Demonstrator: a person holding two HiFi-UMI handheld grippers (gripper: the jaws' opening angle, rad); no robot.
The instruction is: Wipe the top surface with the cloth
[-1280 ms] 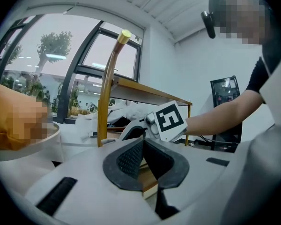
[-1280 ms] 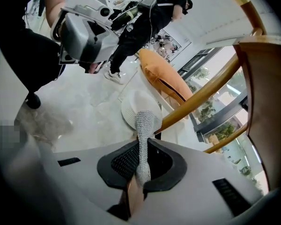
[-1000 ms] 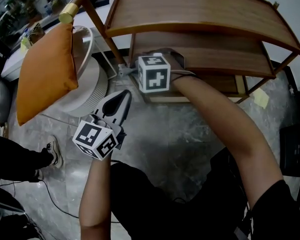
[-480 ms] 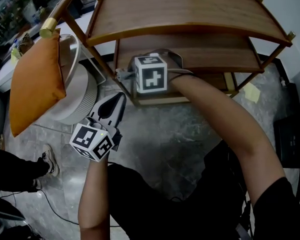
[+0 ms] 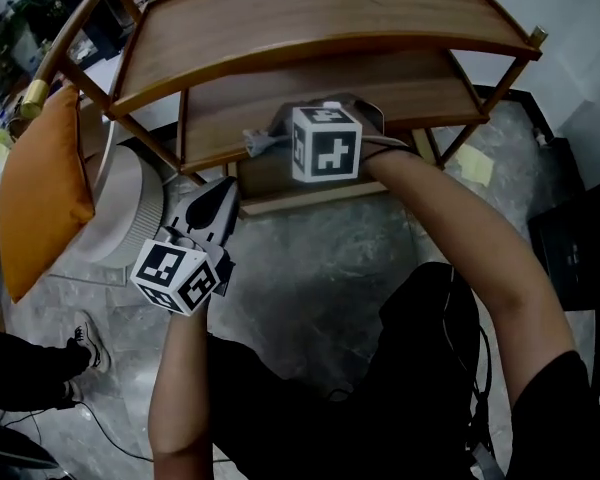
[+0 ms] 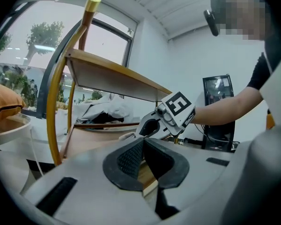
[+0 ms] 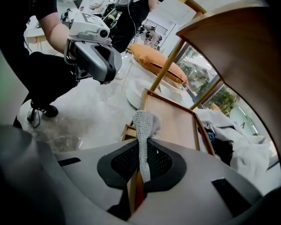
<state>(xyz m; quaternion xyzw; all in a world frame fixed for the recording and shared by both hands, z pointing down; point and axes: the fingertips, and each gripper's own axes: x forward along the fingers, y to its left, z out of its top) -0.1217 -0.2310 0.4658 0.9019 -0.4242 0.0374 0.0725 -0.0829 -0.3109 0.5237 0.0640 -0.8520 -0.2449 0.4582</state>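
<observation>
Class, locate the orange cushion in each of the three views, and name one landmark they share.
Head view: orange fabric cushion at far left.
Left gripper view: cushion at left edge.
Right gripper view: cushion above centre.
Shared landmark: the curved wooden shelf unit.

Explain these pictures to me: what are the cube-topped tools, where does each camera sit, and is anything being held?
A person holds a tool in each hand. Each tool ends in a two-jaw claw and carries a marker cube. One picture looks down from a camera on the person's head, and the other two come from cameras riding on the tools. The right claw is shut on a grey cloth, below the level of the wooden top shelf, which shows nothing on it. The left claw is shut and empty. An orange cushion sits to the left.
</observation>
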